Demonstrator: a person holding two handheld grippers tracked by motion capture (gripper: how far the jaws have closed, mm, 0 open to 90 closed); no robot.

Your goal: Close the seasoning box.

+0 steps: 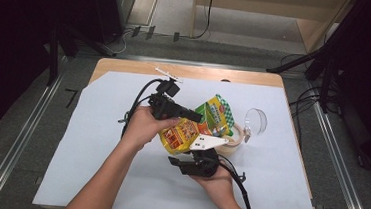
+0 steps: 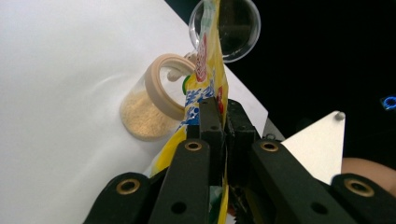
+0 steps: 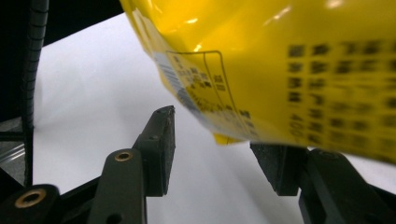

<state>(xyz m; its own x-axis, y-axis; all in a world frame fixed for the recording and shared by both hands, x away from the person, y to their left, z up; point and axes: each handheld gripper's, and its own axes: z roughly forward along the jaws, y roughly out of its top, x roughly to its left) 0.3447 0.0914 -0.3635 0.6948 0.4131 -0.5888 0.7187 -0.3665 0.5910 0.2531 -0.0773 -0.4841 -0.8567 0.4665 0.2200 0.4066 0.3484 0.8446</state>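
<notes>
A yellow snack pouch (image 1: 184, 132) with a green-checked top hangs above the white sheet. My left gripper (image 1: 197, 117) comes in from the left and is shut on the pouch's edge. In the left gripper view the jaws (image 2: 224, 109) pinch the thin pouch (image 2: 205, 70) edge-on. My right gripper (image 1: 176, 161) sits just below the pouch, near the table's front, and stands open. In the right gripper view the pouch's lower corner (image 3: 280, 60) hangs over the gap in my right gripper (image 3: 215, 133), and neither pad presses on it.
A clear jar with a beige rim (image 1: 233, 138) and tan powder (image 2: 144, 112) lies on its side behind the pouch. A clear round lid (image 1: 256, 121) sits to its right. White sheet (image 1: 95, 142) covers the wooden table (image 1: 126, 66); cables trail from both grippers.
</notes>
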